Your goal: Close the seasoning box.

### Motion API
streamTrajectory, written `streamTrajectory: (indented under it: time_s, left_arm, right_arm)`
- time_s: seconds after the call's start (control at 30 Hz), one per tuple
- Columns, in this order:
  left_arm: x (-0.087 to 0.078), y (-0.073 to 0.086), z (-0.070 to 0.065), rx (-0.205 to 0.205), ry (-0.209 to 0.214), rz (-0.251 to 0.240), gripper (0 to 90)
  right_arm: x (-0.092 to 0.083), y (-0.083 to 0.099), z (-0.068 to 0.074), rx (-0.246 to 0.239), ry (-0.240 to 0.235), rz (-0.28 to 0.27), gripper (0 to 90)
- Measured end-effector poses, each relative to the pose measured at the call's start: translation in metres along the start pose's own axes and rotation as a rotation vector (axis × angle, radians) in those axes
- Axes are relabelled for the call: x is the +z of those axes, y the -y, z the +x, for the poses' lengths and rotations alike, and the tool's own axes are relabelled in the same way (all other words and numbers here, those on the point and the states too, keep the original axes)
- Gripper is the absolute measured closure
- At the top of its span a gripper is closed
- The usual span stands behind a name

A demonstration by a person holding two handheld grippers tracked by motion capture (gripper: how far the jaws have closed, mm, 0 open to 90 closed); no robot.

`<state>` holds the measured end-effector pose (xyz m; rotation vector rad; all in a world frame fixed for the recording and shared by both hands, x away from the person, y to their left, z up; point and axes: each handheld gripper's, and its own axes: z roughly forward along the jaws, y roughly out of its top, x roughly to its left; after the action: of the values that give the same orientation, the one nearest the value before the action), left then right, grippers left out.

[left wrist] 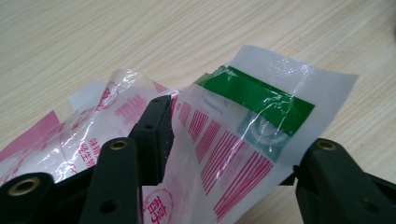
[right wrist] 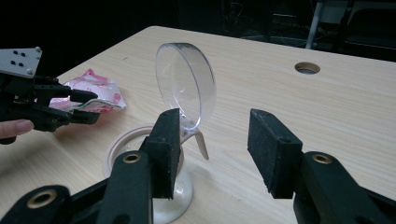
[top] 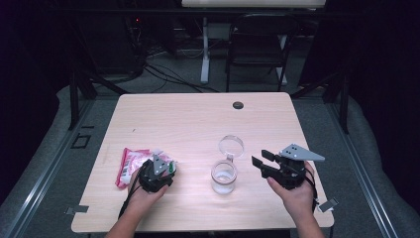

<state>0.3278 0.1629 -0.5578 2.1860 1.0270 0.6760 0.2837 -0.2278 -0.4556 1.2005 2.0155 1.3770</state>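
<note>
A crinkly plastic packet (left wrist: 233, 140) with pink stripes and a green band lies at the table's front left (top: 132, 163). My left gripper (left wrist: 238, 135) has a jaw at each side of it, and the film bows up between the pads; it stands over the packet's right end (top: 166, 165). A clear jar (top: 224, 177) stands at the front centre with its hinged lid (right wrist: 187, 84) flipped up. My right gripper (top: 260, 157) hovers just right of the jar, pointing at it, open with nothing between its pads (right wrist: 215, 126).
The light wooden table (top: 198, 119) has a round cable hole (top: 238, 105) near its far edge. A black folding chair (top: 257, 44) and a white table leg stand on the floor beyond.
</note>
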Motion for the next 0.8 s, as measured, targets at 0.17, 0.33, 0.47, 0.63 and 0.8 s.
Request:
streamTrajectory:
  time_s: [0.17,0.33,0.47,0.63,0.8]
  left_arm:
    - [0.003,0.0,0.007,-0.037,-0.009,0.011,59.5]
    - [0.005,0.002,0.014,-0.085,-0.015,0.018,63.8]
    - [0.004,0.003,0.018,-0.101,-0.025,0.013,68.9]
    - [0.003,0.004,0.024,-0.134,-0.023,0.008,74.5]
    - [0.003,0.005,0.028,-0.151,-0.028,0.006,78.3]
  right_arm:
    - [-0.002,0.002,-0.001,0.002,0.005,0.002,54.0]
    - [-0.003,0.002,-0.002,0.005,0.009,-0.002,54.0]
    - [-0.004,0.002,-0.003,0.009,0.011,-0.004,54.1]
    - [-0.003,0.003,-0.003,0.006,0.011,0.001,54.1]
    - [-0.002,0.003,-0.001,-0.001,0.011,0.002,54.1]
